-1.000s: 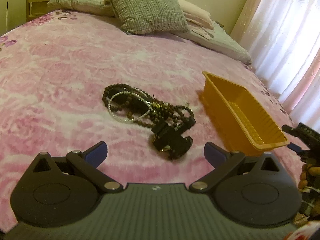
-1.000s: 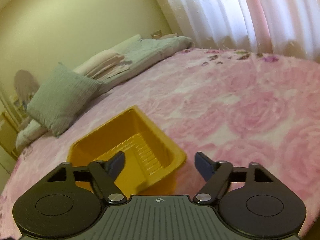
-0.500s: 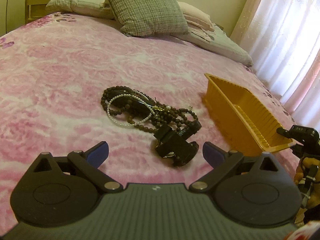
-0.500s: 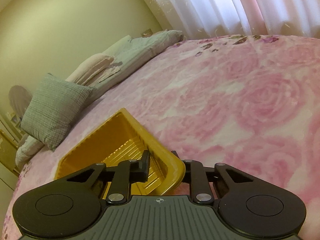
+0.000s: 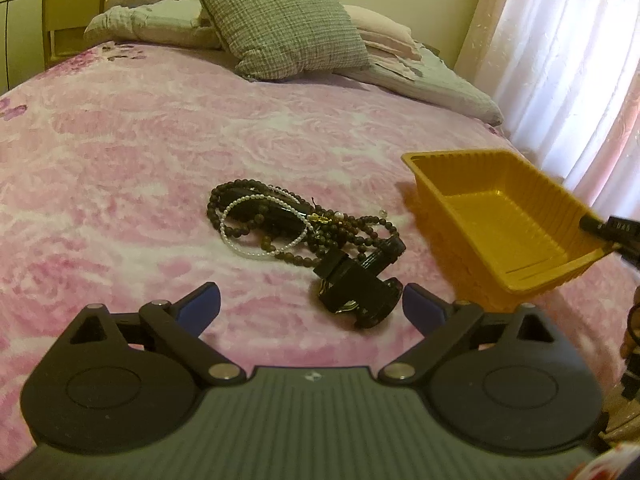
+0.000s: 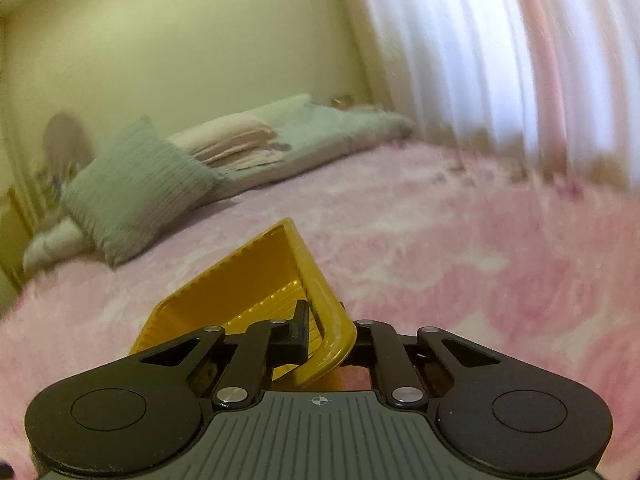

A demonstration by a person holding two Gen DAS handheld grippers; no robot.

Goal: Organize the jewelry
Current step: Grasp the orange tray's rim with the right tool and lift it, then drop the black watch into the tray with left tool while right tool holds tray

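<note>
Our right gripper (image 6: pixel 328 336) is clamped on the near rim of the yellow tray (image 5: pixel 496 216), tilting it. Our left gripper (image 5: pixel 311 307) hangs spread apart, the jewelry pile (image 5: pixel 296 228) just ahead on the bedspread (image 5: pixel 120 160).

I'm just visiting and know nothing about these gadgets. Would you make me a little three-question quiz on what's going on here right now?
1. True or false: the right gripper is shut on the rim of the yellow tray.
2. Which is lifted off the bedspread? A) the tray's near end B) the beaded necklaces C) the grey pillow
3. Fill in: the left gripper is ____, holding nothing, with the black watch ahead of its fingers.

Key: 1 true; 2 A; 3 open.
</note>
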